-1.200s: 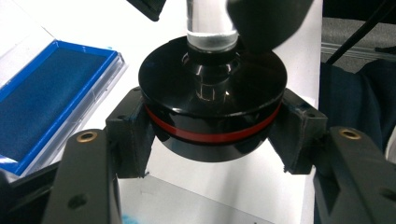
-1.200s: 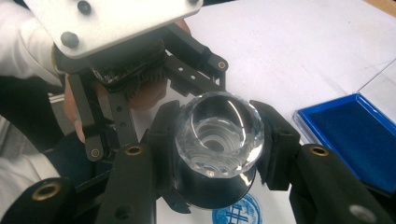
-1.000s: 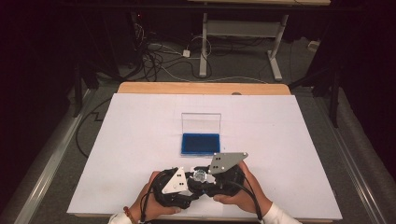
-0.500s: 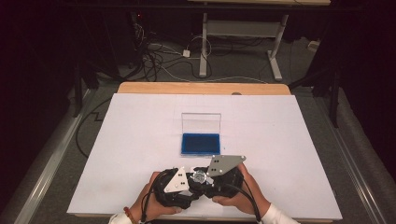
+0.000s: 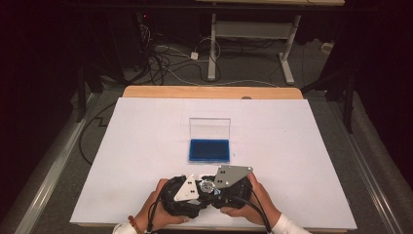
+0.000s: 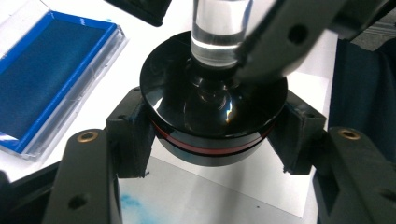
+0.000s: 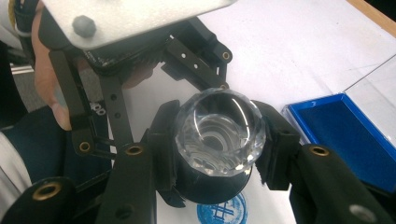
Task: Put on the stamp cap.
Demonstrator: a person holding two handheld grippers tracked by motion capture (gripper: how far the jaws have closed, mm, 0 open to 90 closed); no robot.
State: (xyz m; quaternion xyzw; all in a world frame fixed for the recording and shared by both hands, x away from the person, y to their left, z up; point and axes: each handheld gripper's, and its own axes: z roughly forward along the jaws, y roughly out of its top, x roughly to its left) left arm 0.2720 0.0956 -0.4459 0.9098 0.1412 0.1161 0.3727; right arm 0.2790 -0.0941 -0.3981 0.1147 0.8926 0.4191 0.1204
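The stamp (image 6: 215,116) stood between both tools, its black base clamped in the left gripper (image 6: 212,135) and its clear faceted handle pinched by the right gripper (image 7: 219,140).

From the high view I can't make out the stamp (image 5: 208,186), too small between both grippers. In the right gripper view its base covers most of the blue print (image 7: 223,211), and the ink pad (image 7: 348,135) runs off the right edge.
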